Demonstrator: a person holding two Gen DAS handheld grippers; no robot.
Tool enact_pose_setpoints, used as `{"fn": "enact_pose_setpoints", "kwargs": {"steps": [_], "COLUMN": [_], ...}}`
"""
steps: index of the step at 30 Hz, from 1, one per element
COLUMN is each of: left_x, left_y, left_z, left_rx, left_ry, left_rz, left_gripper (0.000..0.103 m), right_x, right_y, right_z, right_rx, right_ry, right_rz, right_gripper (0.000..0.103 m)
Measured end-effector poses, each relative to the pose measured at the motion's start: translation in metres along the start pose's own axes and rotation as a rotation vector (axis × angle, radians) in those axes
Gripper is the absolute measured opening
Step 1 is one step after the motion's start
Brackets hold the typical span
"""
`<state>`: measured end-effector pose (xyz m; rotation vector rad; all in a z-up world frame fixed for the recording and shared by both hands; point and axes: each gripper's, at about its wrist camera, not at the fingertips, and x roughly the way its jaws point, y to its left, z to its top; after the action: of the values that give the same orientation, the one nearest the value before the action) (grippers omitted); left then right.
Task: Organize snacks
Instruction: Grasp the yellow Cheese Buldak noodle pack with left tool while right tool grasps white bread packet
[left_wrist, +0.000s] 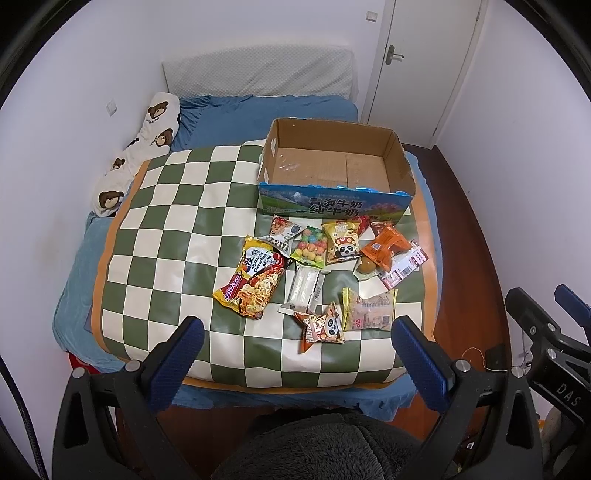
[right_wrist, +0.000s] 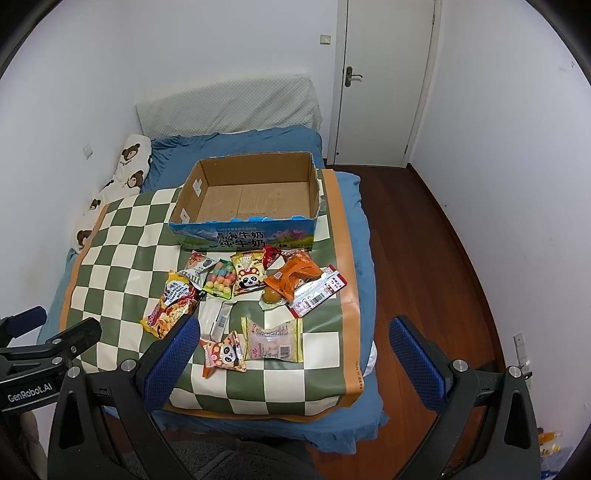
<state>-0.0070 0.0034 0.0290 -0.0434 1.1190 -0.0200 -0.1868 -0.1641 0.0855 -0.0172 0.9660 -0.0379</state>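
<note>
Several snack packets lie on a green-and-cream checkered mat (left_wrist: 177, 206) (right_wrist: 122, 236) on the bed. Among them are a yellow noodle pack (left_wrist: 253, 282) (right_wrist: 171, 304), a small panda packet (left_wrist: 323, 328) (right_wrist: 221, 356), an orange packet (left_wrist: 386, 245) (right_wrist: 295, 275) and a clear wrapped bar (left_wrist: 303, 290). An empty cardboard milk box (left_wrist: 334, 201) (right_wrist: 247, 236) stands behind them, open at the top. My left gripper (left_wrist: 295, 354) is open and empty, held near the mat's front edge. My right gripper (right_wrist: 293, 354) is open and empty, above the front right of the mat.
The bed has a blue sheet (left_wrist: 266, 110), a bear-print pillow (left_wrist: 147, 147) along the left wall and a white headboard cushion (left_wrist: 258, 74). Wooden floor (right_wrist: 424, 258) and a white door (right_wrist: 384, 74) lie to the right. The right gripper shows in the left wrist view (left_wrist: 546, 332).
</note>
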Motion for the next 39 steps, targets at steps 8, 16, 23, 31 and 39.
{"fn": "enact_pose_setpoints", "kwargs": {"steps": [8,16,23,31,39], "left_x": [0.02,0.11,0.205,0.332,0.373], "left_y": [0.006,0.051,0.091,0.081,0.071], "left_z": [0.015,0.03,0.046,0.045,0.033], "left_rx": [-0.016,0.061,0.124,0.26,0.268], "left_ry": [-0.012,0.054,0.191,0.385,0.43], "left_rz": [0.058,0.23,0.238,0.127,-0.004], "left_gripper": [0.103,0.103,0.103,0.103,0.082], "right_x": [0.025,0.151,0.265,0.344,0.373], "right_y": [-0.007,-0.008,0.024,0.08,0.1], "right_z": [0.003,-0.009,-0.032,-0.034,-0.035], "right_rx": [0.048,0.19,0.239,0.254,0.267], "right_ry": [0.047,0.285,0.453,0.546,0.592], "right_rz": [0.037,0.129,0.199,0.219,0.209], "right_gripper": [0.103,0.103,0.103,0.103,0.087]}}
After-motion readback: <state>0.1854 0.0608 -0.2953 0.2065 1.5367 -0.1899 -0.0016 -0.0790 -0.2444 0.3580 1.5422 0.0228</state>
